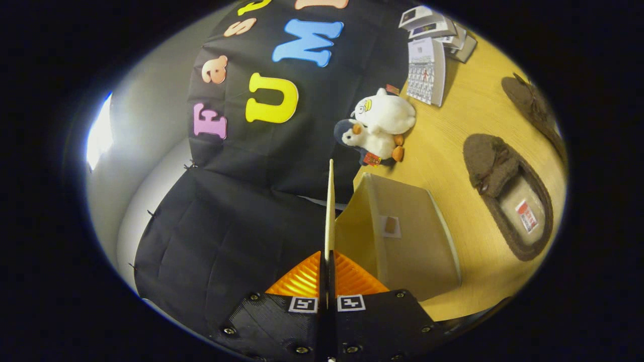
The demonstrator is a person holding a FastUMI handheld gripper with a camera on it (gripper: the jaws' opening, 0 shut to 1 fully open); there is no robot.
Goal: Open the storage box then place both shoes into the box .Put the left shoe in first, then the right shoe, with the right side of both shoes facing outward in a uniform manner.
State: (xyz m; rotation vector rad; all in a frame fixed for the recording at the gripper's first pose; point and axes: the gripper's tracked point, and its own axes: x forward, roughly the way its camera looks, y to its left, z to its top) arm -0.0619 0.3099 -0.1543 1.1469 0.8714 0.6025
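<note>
Gripper (328, 261) pinching box lid (330, 211), raised edge-on; storage box (402, 236) open. Both shoes (508, 196) (533, 108) on tabletop (453, 151), unplaced.

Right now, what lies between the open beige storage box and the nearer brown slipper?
Bare wooden tabletop, seen in the gripper view, separates the storage box from the slipper. The gripper is shut on the box lid.
</note>
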